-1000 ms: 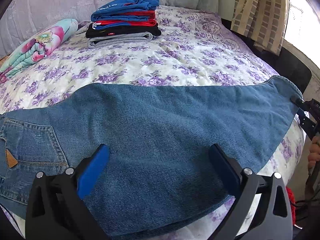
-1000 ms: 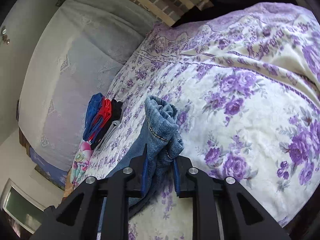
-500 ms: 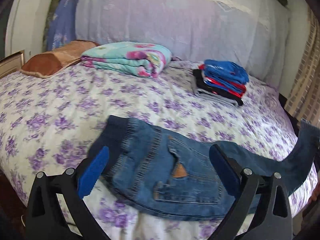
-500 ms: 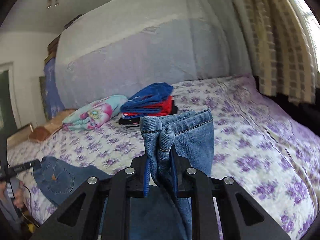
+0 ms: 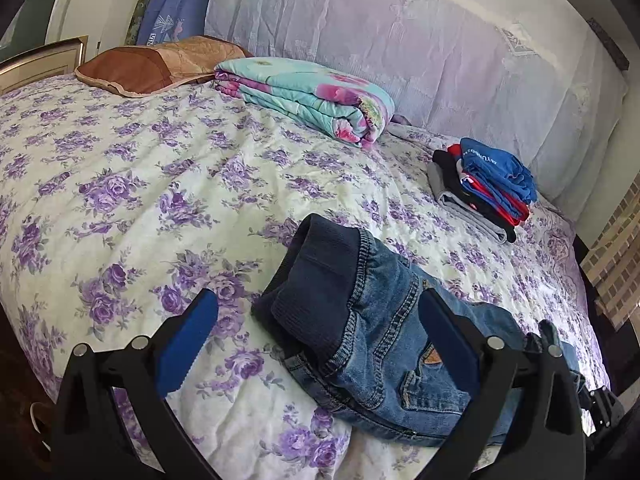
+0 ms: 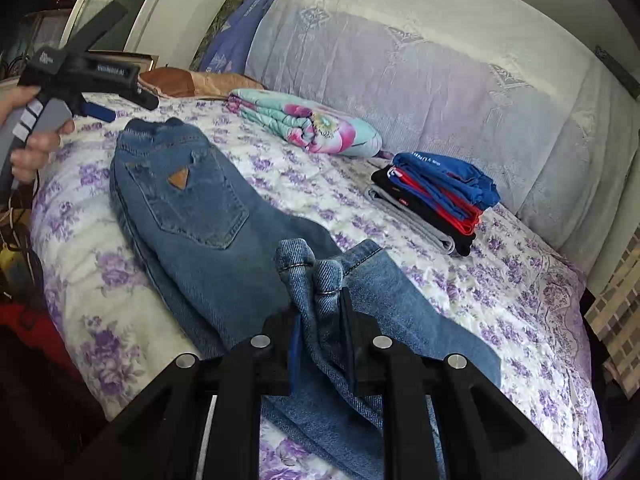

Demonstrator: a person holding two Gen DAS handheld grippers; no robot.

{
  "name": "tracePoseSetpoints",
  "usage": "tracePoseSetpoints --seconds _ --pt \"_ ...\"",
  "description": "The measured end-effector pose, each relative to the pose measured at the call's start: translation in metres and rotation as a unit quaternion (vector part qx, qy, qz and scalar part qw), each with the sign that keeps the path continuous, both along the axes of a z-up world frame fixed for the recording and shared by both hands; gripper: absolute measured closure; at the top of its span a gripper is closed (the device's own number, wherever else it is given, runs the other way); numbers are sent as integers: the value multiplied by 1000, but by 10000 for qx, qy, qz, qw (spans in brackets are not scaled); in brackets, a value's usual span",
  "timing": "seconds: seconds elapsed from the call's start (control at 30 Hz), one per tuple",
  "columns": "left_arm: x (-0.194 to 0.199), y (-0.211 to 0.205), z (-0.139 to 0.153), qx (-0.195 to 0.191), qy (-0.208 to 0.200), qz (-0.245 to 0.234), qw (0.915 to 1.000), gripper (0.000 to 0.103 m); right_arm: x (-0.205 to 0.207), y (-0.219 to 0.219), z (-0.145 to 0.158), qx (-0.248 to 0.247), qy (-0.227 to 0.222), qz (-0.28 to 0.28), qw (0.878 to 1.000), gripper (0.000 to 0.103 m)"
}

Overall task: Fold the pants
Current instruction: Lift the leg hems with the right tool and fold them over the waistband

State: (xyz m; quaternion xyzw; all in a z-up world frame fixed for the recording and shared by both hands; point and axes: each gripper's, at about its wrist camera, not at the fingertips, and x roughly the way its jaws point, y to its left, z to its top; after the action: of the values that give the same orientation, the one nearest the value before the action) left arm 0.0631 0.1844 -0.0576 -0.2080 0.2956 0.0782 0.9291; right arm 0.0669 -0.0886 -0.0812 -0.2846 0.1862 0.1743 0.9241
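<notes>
Blue jeans (image 6: 192,216) lie back pocket up on the flowered bed (image 6: 280,168). Their dark ribbed waistband (image 5: 320,280) faces my left gripper. My right gripper (image 6: 320,320) is shut on the bunched leg hems (image 6: 316,276) and holds them above the legs, which trail back under it. My left gripper (image 5: 318,340) is open, with its blue pads (image 5: 188,340) wide apart on either side of the waistband and touching nothing. In the right wrist view the left gripper (image 6: 120,108) hovers by the waist end, held by a hand (image 6: 36,148).
A stack of folded clothes (image 5: 484,184) and a folded floral blanket (image 5: 312,96) sit at the back near the draped headboard. A brown pillow (image 5: 152,68) lies at the far left. A checked curtain (image 6: 616,312) hangs on the right. The bed's near edge drops off on the left (image 6: 60,280).
The right gripper has rolled upright and carried the hems from the far end of the bed towards the waist. The left gripper moved from over the leg to the waistband end.
</notes>
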Motion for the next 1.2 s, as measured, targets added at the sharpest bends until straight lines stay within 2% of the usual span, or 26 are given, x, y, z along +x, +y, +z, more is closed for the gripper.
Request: tracePoseSetpoints --seconds 0.07,0.13,0.2,0.23,0.3,0.37,0.43,0.5,0.6,0.67,0.73,0.77,0.8,0.83,0.9,1.0,1.1,1.2 --pt "1 -4 -1 57 32 -61 10000 5 1 5 -12 -224 225 94 9995 86" --pt "3 -5 -3 92 51 -84 9999 5 6 12 -37 -654 544 140 9963 83" --pt "3 -6 -3 65 74 -121 9999 5 -2 17 -44 -967 196 189 9949 82" --pt "3 -7 -3 58 77 -142 9999 5 -3 17 -42 -1021 235 184 9943 80" --pt "3 -8 -3 82 75 -166 9998 5 -3 12 -33 -841 416 240 9953 70" --pt "4 -9 -4 105 108 -191 9997 5 -7 2 -17 -465 581 331 9967 51" --pt "5 -8 -6 100 139 -168 9997 5 -15 -7 1 -5 719 586 9957 48" --pt "6 -6 -8 34 159 -148 9998 5 -19 -14 20 399 658 606 9952 48" --pt "7 -3 -12 -67 186 -153 9997 5 7 -23 37 856 619 54 9944 47" --pt "8 -3 -13 -81 206 -177 9996 5 35 -26 36 967 627 -403 9925 42" --pt "8 -4 -13 -48 202 -179 9996 5 66 -27 27 1074 895 -649 9881 42" --pt "7 -4 -12 -41 199 -175 9996 5 81 -25 17 1049 1142 -787 9848 40" --pt "7 -4 -12 -41 199 -179 9996 5 99 -20 0 881 1655 -864 9785 35" --pt "8 -4 -12 -44 209 -185 9996 5 111 -16 -18 780 2081 -849 9713 27" --pt "8 -3 -13 -45 234 -189 9995 5 112 -20 -26 1036 2097 -855 9685 24" --pt "10 -1 -17 -81 290 -179 9994 5 107 -24 -19 1094 2042 -773 9697 25" --pt "10 2 -18 -122 310 -188 9993 5 78 -34 4 1589 1607 -636 9720 26" --pt "9 5 -17 -143 264 -148 9994 5 46 -34 15 1406 1285 -490 9805 26"
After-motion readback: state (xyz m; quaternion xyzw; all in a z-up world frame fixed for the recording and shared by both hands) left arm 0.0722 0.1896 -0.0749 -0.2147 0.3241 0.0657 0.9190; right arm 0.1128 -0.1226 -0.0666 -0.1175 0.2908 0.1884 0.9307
